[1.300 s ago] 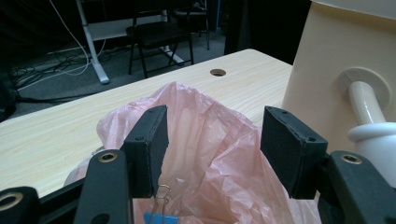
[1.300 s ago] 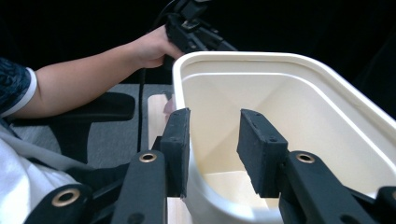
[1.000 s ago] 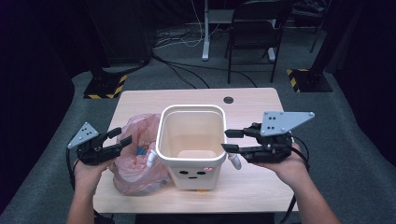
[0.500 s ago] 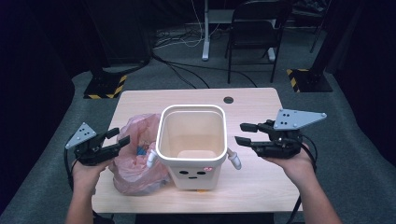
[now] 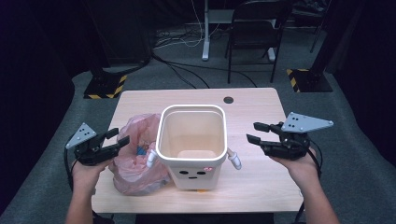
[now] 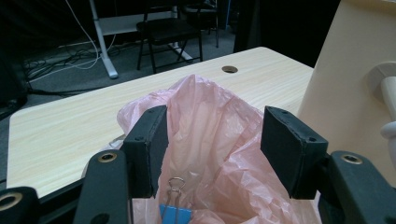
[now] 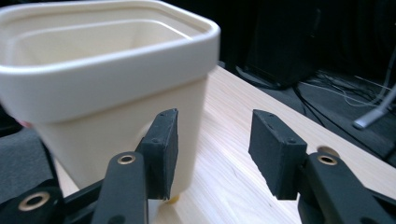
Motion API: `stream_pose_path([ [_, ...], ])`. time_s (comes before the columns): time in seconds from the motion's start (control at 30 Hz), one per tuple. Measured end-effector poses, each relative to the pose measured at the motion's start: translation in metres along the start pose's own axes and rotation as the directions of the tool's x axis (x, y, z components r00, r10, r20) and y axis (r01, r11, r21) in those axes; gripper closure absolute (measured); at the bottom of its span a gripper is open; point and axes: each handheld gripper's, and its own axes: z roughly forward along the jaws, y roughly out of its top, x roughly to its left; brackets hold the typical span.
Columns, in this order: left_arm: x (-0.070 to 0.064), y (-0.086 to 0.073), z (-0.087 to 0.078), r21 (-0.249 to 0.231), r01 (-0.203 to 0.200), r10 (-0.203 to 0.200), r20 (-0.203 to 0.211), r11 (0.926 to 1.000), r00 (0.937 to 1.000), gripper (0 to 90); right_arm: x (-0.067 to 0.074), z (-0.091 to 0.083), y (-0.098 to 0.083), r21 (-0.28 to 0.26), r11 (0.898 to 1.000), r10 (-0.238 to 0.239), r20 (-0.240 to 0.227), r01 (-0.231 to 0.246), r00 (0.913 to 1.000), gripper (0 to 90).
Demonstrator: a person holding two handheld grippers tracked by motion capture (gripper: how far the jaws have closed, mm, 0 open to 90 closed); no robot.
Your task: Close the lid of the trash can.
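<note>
Pale wood forms the table [image 5: 261,182], which carries a cream square bin [image 5: 191,140] at its centre, upright and open-topped, with a small face printed on its near wall and a white arm-like peg [image 5: 234,160] jutting from each side. Just to the bin's left, touching its wall, a crumpled pink plastic bag [image 5: 135,161] slumps on the tabletop; in the left gripper view a blue binder clip [image 6: 176,212] with a wire handle lies inside its folds. A person's left gripper [image 5: 116,140] hangs at the bag's outer edge, jaws spread wide either side of the film and, as far as the left gripper view shows, not pressing it. The right gripper [image 5: 258,133] hovers over the table well clear of the bin's right side, holding nothing; its jaws have just been opening and stand apart with only bare wood between them. Near the table's far edge sits a round cable hole [image 5: 228,100].
</note>
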Motion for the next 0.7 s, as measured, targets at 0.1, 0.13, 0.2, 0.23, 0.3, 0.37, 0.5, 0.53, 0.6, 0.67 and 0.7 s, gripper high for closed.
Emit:
stream_pose_path([
  [0.1,0.001,0.000,0.001,0.000,0.000,0.000,0.000,1.0000,1.0000,41.2,-0.004,0.000,-0.010,0.006,1.000,0.018,0.033,-0.018,0.9993,50.8],
  [0.13,0.001,-0.001,0.001,0.001,0.001,-0.001,0.000,1.0000,1.0000,41.2,-0.005,0.000,-0.014,0.007,1.000,0.024,0.040,-0.024,0.9989,50.8],
  [0.2,0.001,-0.001,0.001,0.002,0.003,-0.003,0.000,1.0000,1.0000,41.1,-0.007,0.001,-0.021,0.012,0.999,0.043,0.056,-0.044,0.9975,50.7],
  [0.23,0.001,-0.001,0.002,0.003,0.004,-0.004,-0.001,1.0000,1.0000,41.1,-0.008,0.002,-0.025,0.017,0.999,0.048,0.066,-0.049,0.9966,50.7],
  [0.3,0.002,-0.002,0.002,0.004,0.003,-0.003,-0.002,1.0000,1.0000,41.2,-0.010,0.002,-0.031,0.021,0.998,0.059,0.083,-0.061,0.9948,50.5],
  [0.37,0.002,-0.002,0.003,0.007,0.005,-0.005,-0.004,1.0000,1.0000,41.1,-0.012,0.003,-0.037,0.020,0.997,0.069,0.095,-0.071,0.9931,50.1],
  [0.5,0.003,-0.003,0.004,0.013,0.006,-0.006,-0.008,0.9999,1.0000,41.1,-0.015,0.005,-0.049,0.025,0.994,0.099,0.109,-0.102,0.9891,49.3],
  [0.53,0.003,-0.004,0.004,0.014,0.004,-0.004,-0.009,0.9999,1.0000,41.1,-0.015,0.006,-0.052,0.025,0.994,0.105,0.114,-0.109,0.9879,49.1],
  [0.6,0.002,-0.004,0.004,0.018,0.003,-0.003,-0.010,0.9998,1.0000,41.1,-0.016,0.007,-0.058,0.025,0.992,0.117,0.121,-0.121,0.9858,49.0],
  [0.67,0.002,-0.004,0.005,0.020,0.000,0.000,-0.012,0.9998,0.9999,41.1,-0.015,0.010,-0.063,0.025,0.992,0.118,0.137,-0.122,0.9836,48.9],
  [0.7,0.002,-0.005,0.005,0.021,0.001,-0.001,-0.013,0.9998,0.9999,41.2,-0.015,0.011,-0.066,0.025,0.992,0.118,0.144,-0.123,0.9825,48.9],
])
